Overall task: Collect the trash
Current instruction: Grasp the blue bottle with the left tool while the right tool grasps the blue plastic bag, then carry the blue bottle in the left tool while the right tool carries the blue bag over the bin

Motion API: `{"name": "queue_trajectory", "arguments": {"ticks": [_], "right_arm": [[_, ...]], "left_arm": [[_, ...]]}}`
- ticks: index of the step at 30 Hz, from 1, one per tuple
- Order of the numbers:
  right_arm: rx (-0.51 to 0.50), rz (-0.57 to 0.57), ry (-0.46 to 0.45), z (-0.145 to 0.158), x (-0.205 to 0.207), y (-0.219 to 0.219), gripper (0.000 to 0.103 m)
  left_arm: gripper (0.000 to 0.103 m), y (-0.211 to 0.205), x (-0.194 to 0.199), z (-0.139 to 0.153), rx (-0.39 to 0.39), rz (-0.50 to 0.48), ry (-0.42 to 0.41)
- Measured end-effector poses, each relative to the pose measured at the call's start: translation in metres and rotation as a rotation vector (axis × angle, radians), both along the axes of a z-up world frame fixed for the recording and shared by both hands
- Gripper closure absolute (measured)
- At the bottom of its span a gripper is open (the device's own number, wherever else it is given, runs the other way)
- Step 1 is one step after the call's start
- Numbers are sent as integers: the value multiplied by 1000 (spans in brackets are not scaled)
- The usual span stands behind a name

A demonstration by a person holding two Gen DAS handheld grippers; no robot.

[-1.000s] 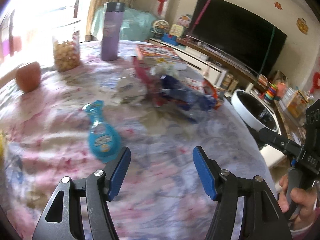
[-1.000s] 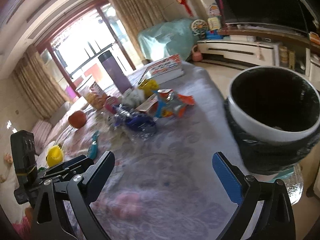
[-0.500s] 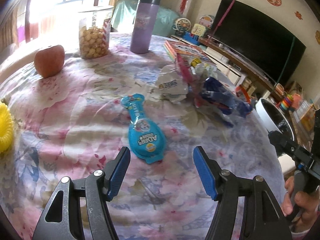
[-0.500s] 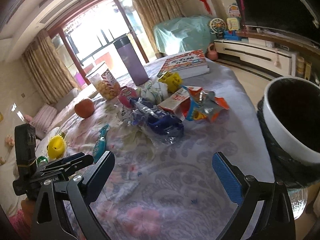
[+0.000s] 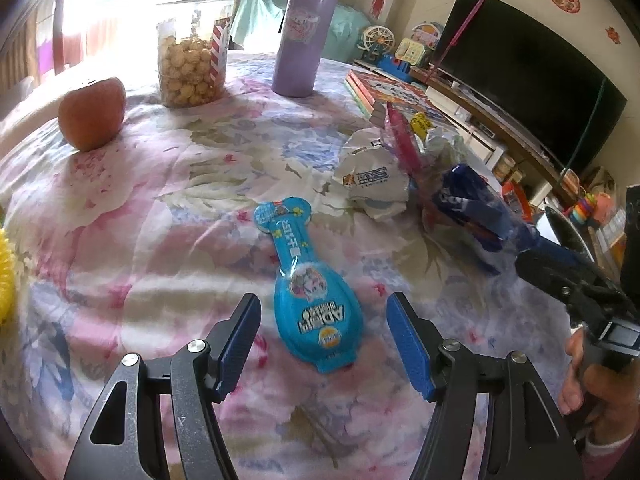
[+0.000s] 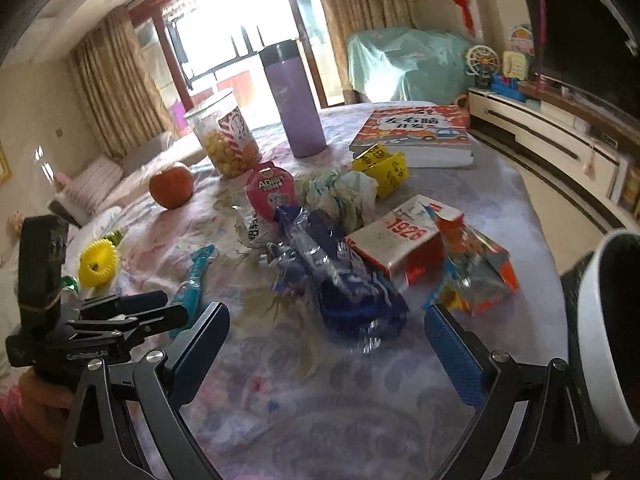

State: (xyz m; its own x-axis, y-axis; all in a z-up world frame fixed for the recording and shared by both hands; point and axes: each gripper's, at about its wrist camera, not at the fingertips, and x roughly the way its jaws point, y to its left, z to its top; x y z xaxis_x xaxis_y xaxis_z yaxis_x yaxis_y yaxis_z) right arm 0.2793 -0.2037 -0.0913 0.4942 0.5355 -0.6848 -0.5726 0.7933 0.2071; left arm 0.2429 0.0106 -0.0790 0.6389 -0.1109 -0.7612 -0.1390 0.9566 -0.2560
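Home living room: television point(image 5: 532, 92), curtains point(image 6: 116, 84), sofa point(image 6: 100, 184).

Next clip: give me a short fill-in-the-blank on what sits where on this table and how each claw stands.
1. The left claw is ____, its fingers either side of the blue bone-shaped packet.
2. The right claw is open and points at the crumpled ____ plastic wrapper.
3. The round fruit beside the popcorn jar is an ____.
4. The purple tumbler stands ____ on the tablecloth.

Missing words: open; blue; apple; upright
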Motion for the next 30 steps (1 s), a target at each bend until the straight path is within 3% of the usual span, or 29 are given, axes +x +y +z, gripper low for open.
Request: {"name": "queue_trajectory", "arguments": {"ticks": [3, 4, 5, 6, 8, 21, 30], "right_arm": [[-13, 8, 14, -7, 7, 5, 6], [-27, 7, 26, -11, 9, 8, 12], [-41, 1, 42, -14, 11, 9, 30], [-43, -7, 54, -16, 12, 9, 40], [-11, -28, 61, -18, 9, 4, 44], [139, -127, 83, -2, -38, -46, 49], [154, -235, 82, 3, -63, -93, 49]], "left_arm": [[43, -4, 8, -9, 35, -4, 21], [49, -6, 9, -10, 55, -6, 19], [55, -8, 9, -11, 82, -9, 14], [56, -10, 9, -11, 91, -21, 12], [56, -11, 7, -10, 82, -37, -3], [56, -33, -21, 8, 39, -140, -70], [56, -70, -27, 15, 33, -245, -88]]}}
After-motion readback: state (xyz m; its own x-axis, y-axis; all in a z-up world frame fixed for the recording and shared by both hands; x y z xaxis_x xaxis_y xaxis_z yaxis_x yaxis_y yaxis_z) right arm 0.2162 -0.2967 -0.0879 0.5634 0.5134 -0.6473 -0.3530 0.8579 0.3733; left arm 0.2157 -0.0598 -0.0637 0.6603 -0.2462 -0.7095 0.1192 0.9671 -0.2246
